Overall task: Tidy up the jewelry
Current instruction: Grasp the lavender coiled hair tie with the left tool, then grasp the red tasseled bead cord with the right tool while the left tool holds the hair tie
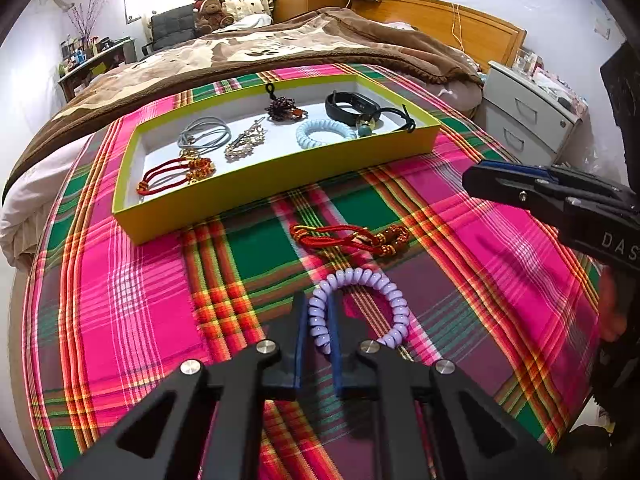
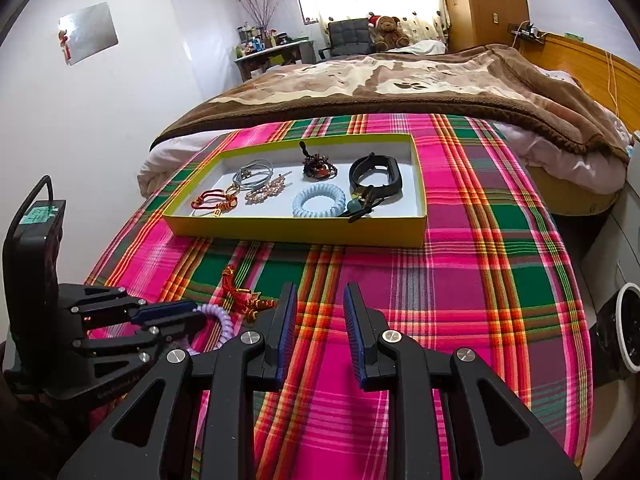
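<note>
A lilac coil bracelet (image 1: pixel 394 308) lies on the plaid cloth. My left gripper (image 1: pixel 317 300) is shut on its left side; it also shows in the right wrist view (image 2: pixel 196 312) with the bracelet (image 2: pixel 222 320). A red cord bracelet (image 1: pixel 352 240) lies just beyond it, also in the right wrist view (image 2: pixel 244 296). The yellow-green tray (image 1: pixel 280 176) holds several pieces: a red cord bracelet (image 1: pixel 176 176), a pale blue coil (image 1: pixel 324 132), a black band (image 1: pixel 352 106). My right gripper (image 2: pixel 320 296) is open and empty over the cloth; it also shows in the left wrist view (image 1: pixel 470 178).
The plaid cloth (image 2: pixel 480 280) covers the bed's near end, with a brown blanket (image 2: pixel 400 80) beyond the tray (image 2: pixel 304 230). A white nightstand (image 1: pixel 528 116) stands at the right. A teddy bear (image 2: pixel 388 32) and a chair sit at the far wall.
</note>
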Demonstrator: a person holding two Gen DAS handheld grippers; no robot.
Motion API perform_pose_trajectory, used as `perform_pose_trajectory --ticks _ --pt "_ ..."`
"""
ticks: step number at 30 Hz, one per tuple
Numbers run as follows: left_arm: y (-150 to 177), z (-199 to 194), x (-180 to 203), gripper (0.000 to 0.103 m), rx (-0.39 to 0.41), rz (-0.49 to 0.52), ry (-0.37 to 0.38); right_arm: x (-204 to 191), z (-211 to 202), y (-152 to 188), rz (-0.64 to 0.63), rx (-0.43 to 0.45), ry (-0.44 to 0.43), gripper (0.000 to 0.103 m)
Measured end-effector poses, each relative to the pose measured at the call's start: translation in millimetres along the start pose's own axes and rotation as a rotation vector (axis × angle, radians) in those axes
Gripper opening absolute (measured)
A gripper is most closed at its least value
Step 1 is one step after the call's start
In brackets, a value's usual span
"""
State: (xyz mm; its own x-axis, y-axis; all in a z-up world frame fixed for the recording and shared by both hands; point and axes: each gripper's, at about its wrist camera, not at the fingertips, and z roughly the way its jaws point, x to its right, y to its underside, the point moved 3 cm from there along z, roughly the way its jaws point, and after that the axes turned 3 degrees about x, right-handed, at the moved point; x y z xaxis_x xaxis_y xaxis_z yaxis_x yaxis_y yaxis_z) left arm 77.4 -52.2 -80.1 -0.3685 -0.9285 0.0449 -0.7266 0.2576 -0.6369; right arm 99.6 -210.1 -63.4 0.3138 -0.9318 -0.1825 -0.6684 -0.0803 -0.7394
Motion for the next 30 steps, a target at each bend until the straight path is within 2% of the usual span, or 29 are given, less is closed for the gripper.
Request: perform_pose_trajectory --ticks 9,15,17,18,19,20,21,30 --pt "0.9 -19.5 -27.4 0.01 0.063 -0.096 -0.002 -14.2 11.3 2.2 -0.06 -0.038 -0.025 0.025" --pt "-1.4 -33.9 -43.7 0.01 0.102 -0.134 -0.01 -32.7 25.1 6.3 -0.135 -0.074 -0.093 0.025" --pt "-1.4 -35.0 -48.0 0.01 0.106 -0.141 -0.013 -37.6 29.5 7.4 -0.157 -0.071 -0.081 0.025" --pt "-1.1 -35.6 -49.6 0.01 0.106 -0.147 -0.014 -40.1 30.6 7.0 -0.17 -0.065 -0.082 0.028" --pt "-0.8 -35.9 -51.4 0.01 0.106 -0.153 -0.012 -41.8 32.4 6.8 -0.179 -0.068 -0.091 0.035" --pt "-0.6 -36.0 -53.3 0.01 0.106 -0.16 -0.01 -43.6 35.3 6.7 -0.184 -0.078 -0.108 0.057" --pt "-0.4 -36.1 -54.8 0.01 0.107 -0.166 -0.01 -45.3 38.9 6.6 -0.188 -0.09 -0.122 0.065" --pt "-0.9 -35.4 -61.9 0.01 0.108 -0.207 0.002 -50.2 65.0 9.2 -0.241 -0.164 -0.084 0.065"
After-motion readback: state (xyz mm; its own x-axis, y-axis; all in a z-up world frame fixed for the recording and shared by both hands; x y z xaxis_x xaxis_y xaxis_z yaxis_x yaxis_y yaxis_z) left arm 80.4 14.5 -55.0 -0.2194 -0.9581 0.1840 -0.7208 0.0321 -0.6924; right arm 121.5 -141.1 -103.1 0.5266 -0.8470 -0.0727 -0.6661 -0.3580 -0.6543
